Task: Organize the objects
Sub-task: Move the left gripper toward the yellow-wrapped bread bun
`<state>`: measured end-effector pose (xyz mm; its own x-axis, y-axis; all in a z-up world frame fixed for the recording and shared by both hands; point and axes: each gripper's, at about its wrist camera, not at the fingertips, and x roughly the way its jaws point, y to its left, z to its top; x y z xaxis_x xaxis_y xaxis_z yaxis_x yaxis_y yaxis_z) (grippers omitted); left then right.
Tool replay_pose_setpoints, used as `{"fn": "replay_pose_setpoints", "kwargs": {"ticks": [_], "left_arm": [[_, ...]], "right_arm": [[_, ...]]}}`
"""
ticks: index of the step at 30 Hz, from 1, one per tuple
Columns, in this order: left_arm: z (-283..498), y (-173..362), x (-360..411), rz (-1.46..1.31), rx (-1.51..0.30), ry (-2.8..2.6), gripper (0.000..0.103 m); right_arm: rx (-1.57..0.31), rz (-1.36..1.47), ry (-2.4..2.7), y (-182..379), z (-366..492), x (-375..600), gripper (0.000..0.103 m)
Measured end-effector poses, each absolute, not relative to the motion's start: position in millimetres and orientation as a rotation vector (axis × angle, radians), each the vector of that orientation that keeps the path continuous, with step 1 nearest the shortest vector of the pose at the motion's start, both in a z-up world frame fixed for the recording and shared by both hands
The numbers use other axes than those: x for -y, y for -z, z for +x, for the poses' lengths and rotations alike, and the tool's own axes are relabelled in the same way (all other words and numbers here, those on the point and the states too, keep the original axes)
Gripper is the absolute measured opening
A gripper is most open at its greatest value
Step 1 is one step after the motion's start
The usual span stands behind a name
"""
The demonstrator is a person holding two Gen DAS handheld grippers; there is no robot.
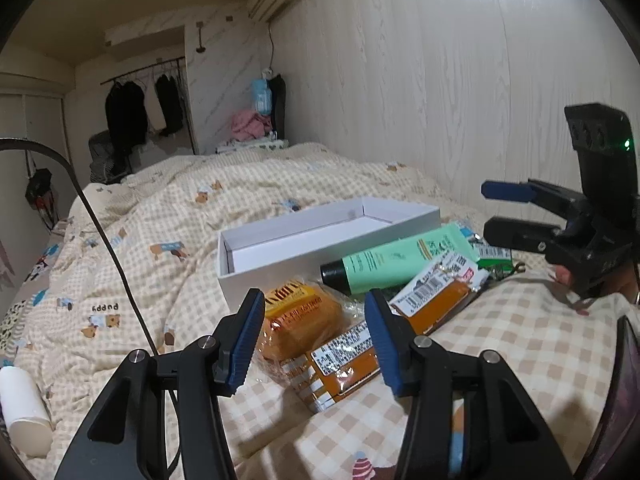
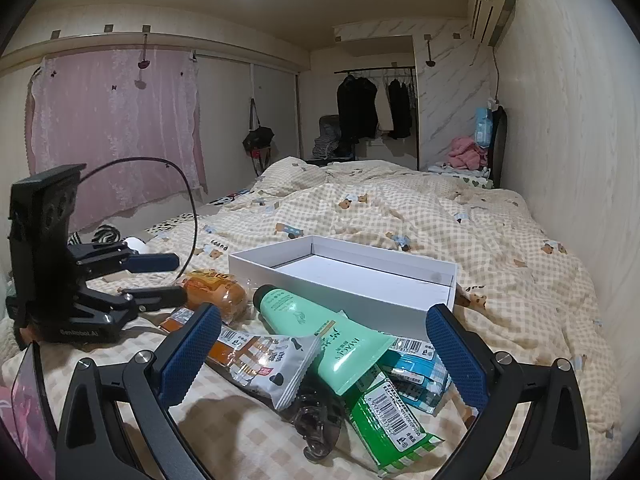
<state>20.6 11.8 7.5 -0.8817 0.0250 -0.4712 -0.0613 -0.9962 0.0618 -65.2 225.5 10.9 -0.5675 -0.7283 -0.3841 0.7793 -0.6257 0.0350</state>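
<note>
Bed under a cream-and-tan checked quilt with puppy print fills a small room; wood-grain wall panel runs along one side, air conditioner high up near the ceiling. Far end: clothes rail with dark garments, pink clothes heap by the bed head, pink lace curtain on the other wall. On the quilt an open white box, empty. Just in front of it a loose pile: mint green tube lying on its side, wrapped bread bun, orange snack packet, grey-white snack packet, green packet, blue packet. Left gripper jaws part-way open, set either side of the bun and orange packet, no grip visible. Right gripper jaws wide, hovering over the pile, holding nothing. White bottle lies at the quilt edge.
</note>
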Motion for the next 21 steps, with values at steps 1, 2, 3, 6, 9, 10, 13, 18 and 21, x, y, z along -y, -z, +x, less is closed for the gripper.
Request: {"fn": "replay_pose_setpoints", "kwargs": {"ticks": [1, 2, 3, 6, 9, 10, 13, 18, 21], "left_arm": [[22.9, -8.8, -10.5, -0.733, -0.109, -3.009, 0.056], [24.9, -10.1, -9.8, -0.713, -0.101, -3.016, 0.056], [28.2, -12.3, -7.2, -0.681, -0.084, -3.034, 0.056], [36.2, -16.6, -1.5, -0.594, -0.048, -3.141, 0.054], [47.1, -20.9, 6.1, -0.492, 0.013, -3.214, 0.043], [49.6, -21.2, 8.0, -0.471, 0.036, -3.208, 0.041], [46.5, -20.2, 11.0, -0.503, 0.057, -3.163, 0.038], [28.5, -11.1, 8.1, -0.655, 0.054, -3.060, 0.038], [25.8, -9.1, 8.6, -0.674, 0.078, -3.040, 0.038]], "right_arm": [[-0.172, 0.461, 2.205, -10.7, -65.7, -225.3, 0.103], [-0.170, 0.460, 2.206, -10.3, -65.7, -225.1, 0.103], [-0.169, 0.460, 2.207, -10.3, -65.8, -225.4, 0.103], [-0.169, 0.461, 2.207, -9.8, -66.5, -225.3, 0.103], [-0.169, 0.459, 2.209, -9.6, -66.5, -226.0, 0.103], [-0.170, 0.459, 2.209, -9.8, -66.8, -226.0, 0.103], [-0.173, 0.457, 2.211, -9.3, -67.3, -225.5, 0.103], [-0.171, 0.458, 2.211, -9.5, -67.9, -225.3, 0.103], [-0.173, 0.459, 2.211, -9.7, -67.7, -225.4, 0.103]]}}
